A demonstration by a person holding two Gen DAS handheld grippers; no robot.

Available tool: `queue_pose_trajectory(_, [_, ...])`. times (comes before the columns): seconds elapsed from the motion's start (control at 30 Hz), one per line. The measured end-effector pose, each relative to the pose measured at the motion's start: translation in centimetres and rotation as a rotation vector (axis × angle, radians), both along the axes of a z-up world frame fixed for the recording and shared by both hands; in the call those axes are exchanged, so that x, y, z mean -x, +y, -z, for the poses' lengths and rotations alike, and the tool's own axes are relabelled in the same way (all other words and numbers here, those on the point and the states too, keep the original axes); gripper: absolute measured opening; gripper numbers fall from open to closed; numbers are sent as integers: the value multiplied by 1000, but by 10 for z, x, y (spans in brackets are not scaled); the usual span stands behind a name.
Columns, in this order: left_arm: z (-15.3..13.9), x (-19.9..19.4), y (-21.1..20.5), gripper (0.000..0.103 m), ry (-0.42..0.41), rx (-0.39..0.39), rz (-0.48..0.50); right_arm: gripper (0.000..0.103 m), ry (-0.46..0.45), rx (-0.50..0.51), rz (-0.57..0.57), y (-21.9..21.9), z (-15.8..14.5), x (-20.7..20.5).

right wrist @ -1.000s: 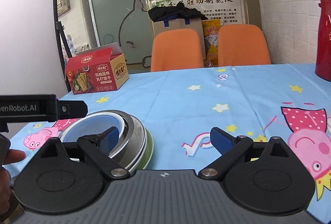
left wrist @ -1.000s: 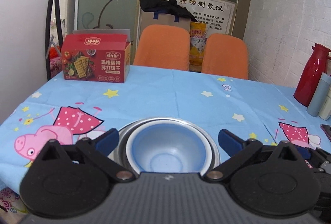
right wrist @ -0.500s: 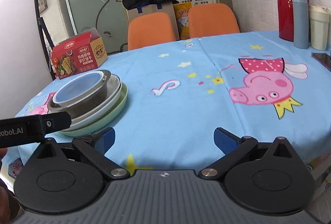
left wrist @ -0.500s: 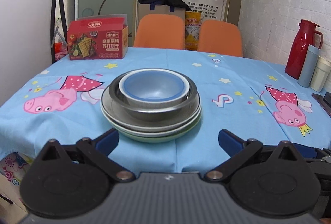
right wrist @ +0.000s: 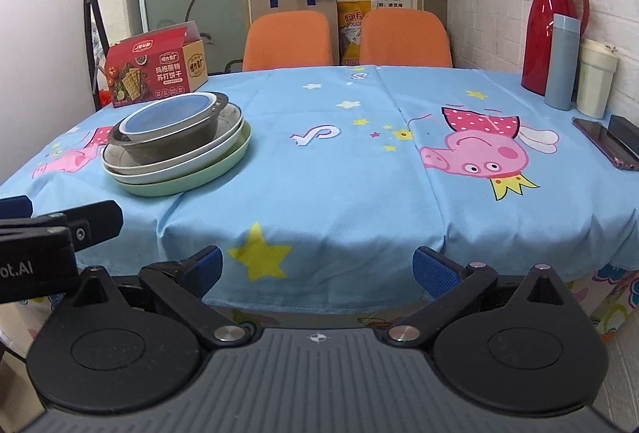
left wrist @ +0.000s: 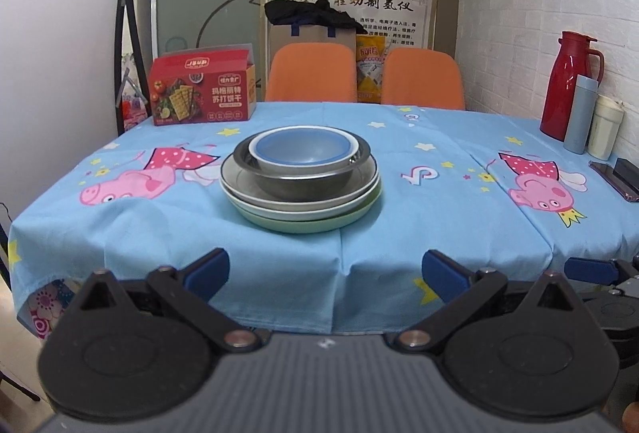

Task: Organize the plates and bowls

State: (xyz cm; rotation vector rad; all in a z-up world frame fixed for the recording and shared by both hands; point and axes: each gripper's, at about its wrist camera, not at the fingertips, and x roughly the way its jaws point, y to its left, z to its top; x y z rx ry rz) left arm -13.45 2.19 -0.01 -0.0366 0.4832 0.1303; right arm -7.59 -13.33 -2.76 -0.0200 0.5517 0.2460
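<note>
1. The tablecloth shows sky blue, dotted with yellow and white stars and pink cartoon pigs.
2. The bottom plate is pale green; the plate above is white.
3. The metal bowl gleams grey steel, and the small bowl is blue inside with a white rim.
4. The cracker box is red.
5. The chairs glow orange.
6. The thermos is red.

Black claw, blue pads, silver pivot screws, ribbed grey housing
</note>
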Motion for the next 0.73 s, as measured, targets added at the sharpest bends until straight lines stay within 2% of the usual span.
queue_pose_trajectory(0.2, [2, 12, 0, 102, -20, -26, -3, 103, -20, 9, -44, 11, 1, 9])
queue_pose_trajectory(0.37, [5, 11, 4, 102, 1, 5, 3, 103, 2, -28, -48, 9, 4, 9])
queue_pose_trajectory(0.73, [4, 14, 0, 102, -18, 1, 19, 103, 26, -82, -54, 4, 8, 9])
